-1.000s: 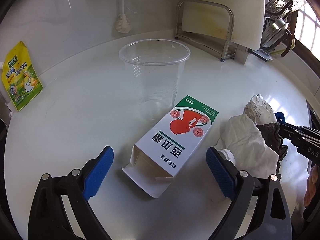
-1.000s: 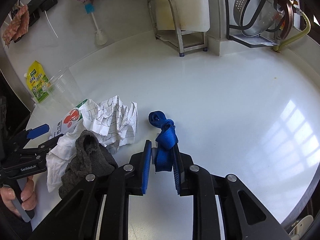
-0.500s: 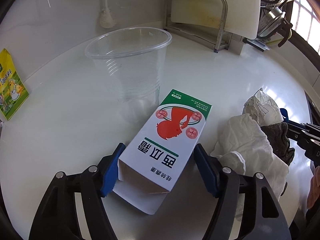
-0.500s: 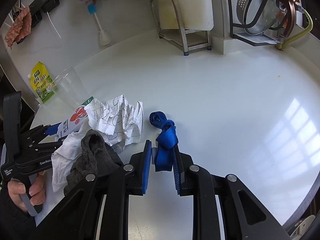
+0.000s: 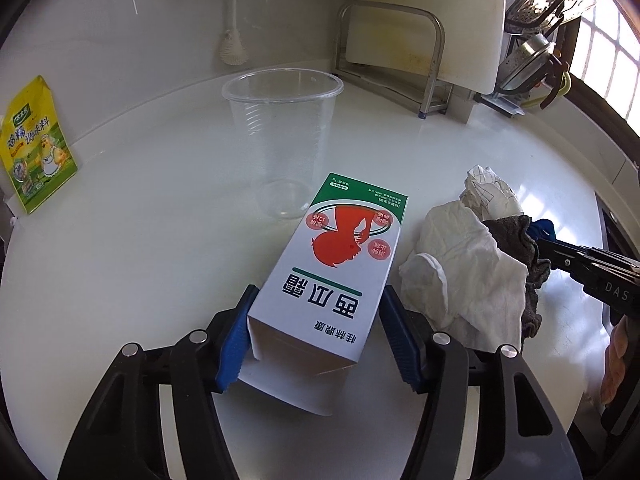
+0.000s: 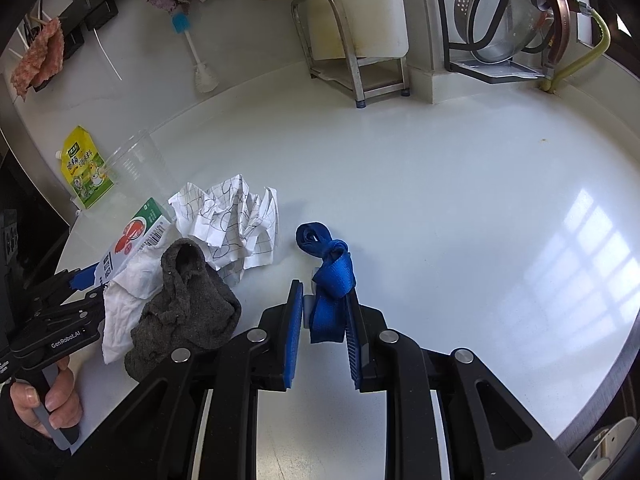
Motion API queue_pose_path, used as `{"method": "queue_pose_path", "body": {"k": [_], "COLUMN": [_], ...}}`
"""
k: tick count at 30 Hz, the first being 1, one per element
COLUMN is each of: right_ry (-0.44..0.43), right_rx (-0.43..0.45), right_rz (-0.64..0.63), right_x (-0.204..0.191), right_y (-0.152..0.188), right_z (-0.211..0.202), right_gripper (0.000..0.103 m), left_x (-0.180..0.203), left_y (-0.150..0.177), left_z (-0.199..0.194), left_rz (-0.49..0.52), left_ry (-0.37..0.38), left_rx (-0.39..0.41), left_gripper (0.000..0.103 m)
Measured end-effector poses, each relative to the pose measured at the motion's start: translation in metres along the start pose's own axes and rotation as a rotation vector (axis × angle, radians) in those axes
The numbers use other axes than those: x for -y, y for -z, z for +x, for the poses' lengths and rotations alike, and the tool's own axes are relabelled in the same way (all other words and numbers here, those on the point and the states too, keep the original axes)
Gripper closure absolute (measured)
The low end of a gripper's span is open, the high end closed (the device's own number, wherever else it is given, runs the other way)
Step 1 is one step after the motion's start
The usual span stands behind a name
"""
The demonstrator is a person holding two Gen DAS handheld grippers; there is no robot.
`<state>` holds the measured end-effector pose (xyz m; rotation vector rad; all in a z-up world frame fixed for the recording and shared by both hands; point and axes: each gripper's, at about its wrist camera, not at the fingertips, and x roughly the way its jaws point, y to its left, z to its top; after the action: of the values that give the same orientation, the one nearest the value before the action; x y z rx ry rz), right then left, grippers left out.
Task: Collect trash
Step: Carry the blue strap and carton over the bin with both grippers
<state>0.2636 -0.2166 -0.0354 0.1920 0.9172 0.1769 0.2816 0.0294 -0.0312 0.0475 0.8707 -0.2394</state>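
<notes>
Carton: the white and green carton lies flat on the white desk, open flap end toward the left wrist camera, far end just beside the cup's base.
Left gripper: the left gripper straddles the carton's near end; its blue fingers are closing, the left one against the carton's side and the right one at or just off the other.
What has changed: a second ago the fingers stood wide apart and short of the carton; now they flank it, much narrower.
Meaning for the task: I judge the carton is about to be gripped as the next piece of trash, not yet lifted.
Right gripper: the right gripper is clamped on a blue strap, as it was a second ago; the strap's knotted end trails forward onto the desk.
Pile: a white tissue, a grey cloth and a crumpled grid-printed paper lie touching one another, between the carton and the strap.
Containers: the clear plastic cup stands upright behind the carton and looks empty.
No bin: none shows in either view, so I cannot tell where the trash goes.
Further out: a yellow seasoning pouch leans on the back wall, well apart; a steel rack with a white board stands at the rear.
</notes>
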Motion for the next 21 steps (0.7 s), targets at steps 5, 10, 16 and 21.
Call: {"method": "queue_pose_path", "body": {"k": [5, 10, 16, 21], "right_ry": [-0.007, -0.004, -0.011, -0.012], "right_rx": [0.034, 0.071, 0.088, 0.124], "right_rz": [0.034, 0.05, 0.065, 0.071], "right_x": [0.005, 0.011, 0.016, 0.011], "right_y": [0.014, 0.03, 0.06, 0.085], "right_z": [-0.017, -0.037, -0.056, -0.082], "right_gripper": [0.083, 0.083, 0.084, 0.084], "left_x": [-0.006, -0.016, -0.014, 0.001], "left_y": [0.018, 0.036, 0.065, 0.084], "left_z": [-0.026, -0.056, -0.095, -0.129], "left_rz": [-0.025, -0.081, -0.1, -0.088], "left_ry": [-0.009, -0.069, -0.12, -0.113], "left_rx": [0.066, 0.139, 0.191, 0.221], "left_gripper": [0.044, 0.044, 0.044, 0.044]}}
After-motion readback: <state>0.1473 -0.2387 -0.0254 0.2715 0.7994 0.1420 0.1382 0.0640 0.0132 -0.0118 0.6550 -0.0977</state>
